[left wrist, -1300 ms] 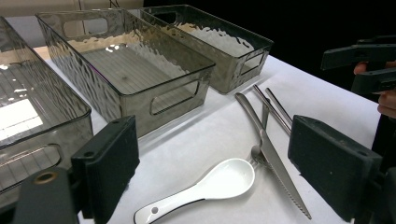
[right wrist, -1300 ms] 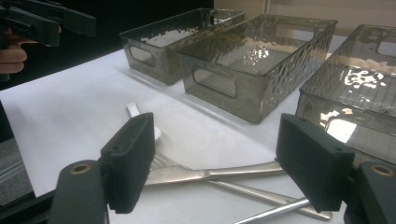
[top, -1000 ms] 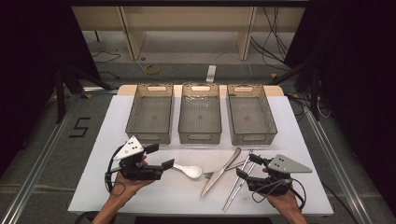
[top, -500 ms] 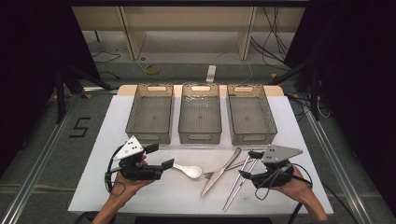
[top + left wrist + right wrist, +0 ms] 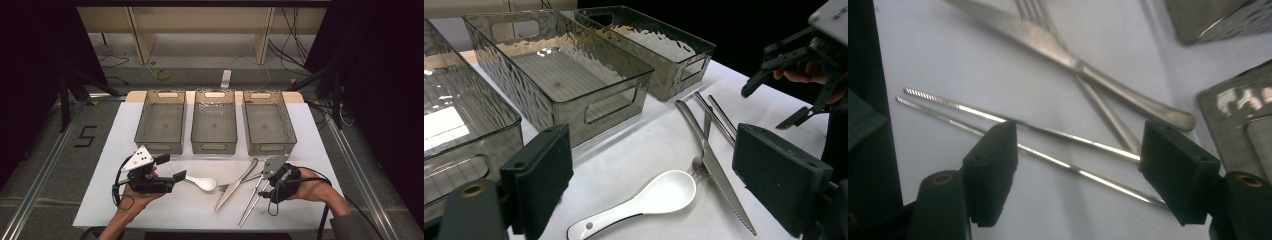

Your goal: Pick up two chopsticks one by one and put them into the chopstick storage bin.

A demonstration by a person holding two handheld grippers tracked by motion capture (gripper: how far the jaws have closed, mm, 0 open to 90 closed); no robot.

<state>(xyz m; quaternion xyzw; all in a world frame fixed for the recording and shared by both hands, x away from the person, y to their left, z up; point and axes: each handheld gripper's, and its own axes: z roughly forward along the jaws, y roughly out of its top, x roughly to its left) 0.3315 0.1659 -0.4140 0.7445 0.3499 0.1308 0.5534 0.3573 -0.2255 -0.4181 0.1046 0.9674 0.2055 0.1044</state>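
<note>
My right tool [image 5: 1078,155] hangs low over the chopsticks [image 5: 1048,150], jaws spread wide, one either side of the pair. Risk as I judge it: the two thin sticks lie slightly apart, so closing could catch one and roll the other away, or nudge the fork [image 5: 1108,117] and knife [image 5: 1063,47] just beyond the tool. Chopsticks' long axis runs crosswise between the jaws, ribbed tips toward the left jaw. My left tool [image 5: 651,185] is also spread, empty, with the white spoon [image 5: 644,200] lying on the tabletop [image 5: 310,130] between its jaws.
</note>
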